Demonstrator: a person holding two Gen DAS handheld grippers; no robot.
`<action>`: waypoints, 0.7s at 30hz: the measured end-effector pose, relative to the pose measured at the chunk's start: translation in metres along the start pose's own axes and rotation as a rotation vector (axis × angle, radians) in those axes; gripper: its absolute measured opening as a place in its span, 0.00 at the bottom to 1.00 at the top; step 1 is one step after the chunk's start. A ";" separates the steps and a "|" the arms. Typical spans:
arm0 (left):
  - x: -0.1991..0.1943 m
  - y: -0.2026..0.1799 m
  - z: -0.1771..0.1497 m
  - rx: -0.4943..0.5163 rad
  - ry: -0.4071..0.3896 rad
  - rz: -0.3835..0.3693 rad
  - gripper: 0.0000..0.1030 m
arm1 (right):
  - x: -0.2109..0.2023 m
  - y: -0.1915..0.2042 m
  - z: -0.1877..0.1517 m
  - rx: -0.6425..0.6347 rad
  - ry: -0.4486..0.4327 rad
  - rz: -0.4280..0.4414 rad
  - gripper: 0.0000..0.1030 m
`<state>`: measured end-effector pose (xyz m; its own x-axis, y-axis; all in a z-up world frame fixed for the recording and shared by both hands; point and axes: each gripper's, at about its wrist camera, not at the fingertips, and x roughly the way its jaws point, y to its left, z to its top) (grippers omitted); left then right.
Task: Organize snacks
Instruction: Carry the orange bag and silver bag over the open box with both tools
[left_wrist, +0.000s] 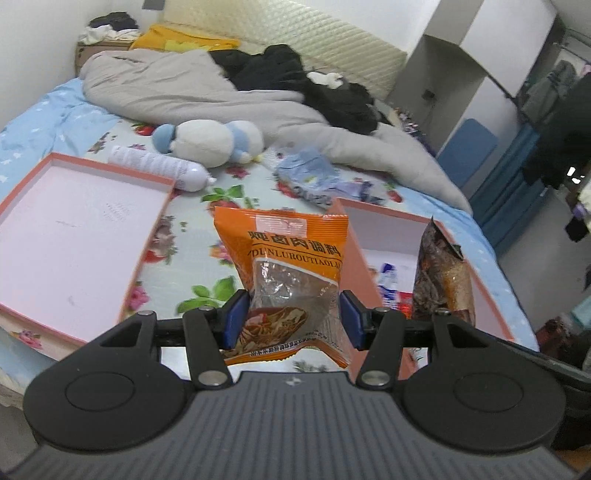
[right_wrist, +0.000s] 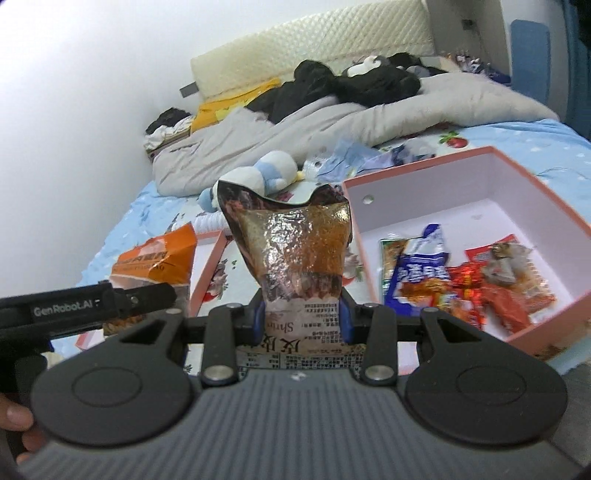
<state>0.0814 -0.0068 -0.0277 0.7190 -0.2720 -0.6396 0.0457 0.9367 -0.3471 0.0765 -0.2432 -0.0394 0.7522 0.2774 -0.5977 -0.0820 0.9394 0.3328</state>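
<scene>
Here, two hand-held grippers each held a snack packet above a bed.
Left gripper (left_wrist: 293, 319): jaws closed on an orange packet (left_wrist: 291, 273), the blue pads pressing its lower sides; the packet stood upright with its clear window facing the camera.
Right gripper (right_wrist: 301, 315): jaws closed on a brown foil packet (right_wrist: 295, 254), upright, its torn top edge flaring wider than the pinched base.
Box (right_wrist: 476, 192): pink outside, white inside, open, lying on the bed to the right of both grippers.
Snacks in box (right_wrist: 469, 280): several small packets, blue-and-white, green and red, lay loosely together on the box floor.
Lid (left_wrist: 74, 236): a shallow pink tray with a pale inside, lying on the bed to the left, holding nothing.
Bed (left_wrist: 184, 266): a floral sheet with a blue border.
Other things: a blue-and-white plush toy (left_wrist: 210, 142), a white tube (left_wrist: 162, 168) just beside the lid's far corner, a crumpled blue wrapper (left_wrist: 314, 175), and a grey duvet (left_wrist: 192, 92) with dark clothes on top.
Person: fingers (right_wrist: 14, 413) showed at the lower left edge of the right wrist view.
</scene>
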 end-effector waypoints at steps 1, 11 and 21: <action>-0.003 -0.007 -0.002 0.004 0.001 -0.011 0.58 | -0.006 -0.002 -0.001 0.001 -0.005 -0.006 0.40; 0.000 -0.075 -0.025 0.059 0.044 -0.143 0.58 | -0.052 -0.048 -0.009 0.020 -0.050 -0.113 0.40; 0.058 -0.137 -0.013 0.123 0.123 -0.192 0.58 | -0.047 -0.105 0.004 0.082 -0.034 -0.195 0.40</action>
<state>0.1081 -0.1535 -0.0264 0.5998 -0.4647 -0.6513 0.2626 0.8833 -0.3884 0.0531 -0.3556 -0.0433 0.7702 0.0836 -0.6323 0.1199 0.9547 0.2723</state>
